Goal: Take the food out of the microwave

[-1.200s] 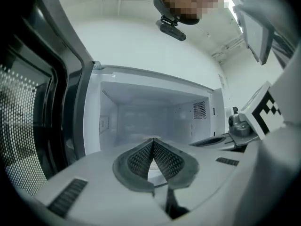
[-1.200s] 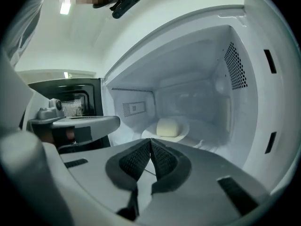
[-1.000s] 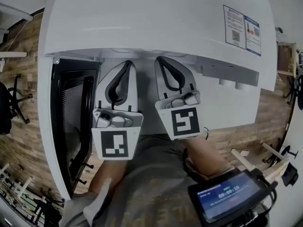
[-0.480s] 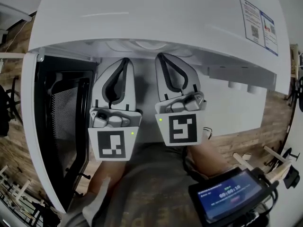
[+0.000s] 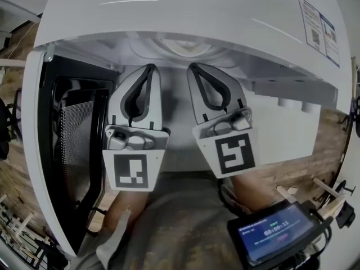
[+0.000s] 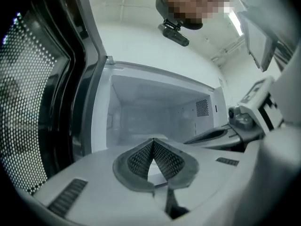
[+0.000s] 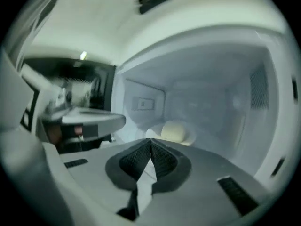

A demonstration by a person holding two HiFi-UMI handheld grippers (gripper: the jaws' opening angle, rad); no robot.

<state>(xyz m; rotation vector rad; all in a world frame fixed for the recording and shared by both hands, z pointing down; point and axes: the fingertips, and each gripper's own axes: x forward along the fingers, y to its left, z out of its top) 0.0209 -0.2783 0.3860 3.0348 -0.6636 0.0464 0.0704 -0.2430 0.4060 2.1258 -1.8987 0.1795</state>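
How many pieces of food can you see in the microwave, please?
1: a pale bun on a plate in the middle of the microwave floor; others may be hidden.

A dark-framed screen shows lit digits. Wood-plank floor lies just above the screen, pale wooden sticks are close to its upper right, and a black chair stands far left of it.
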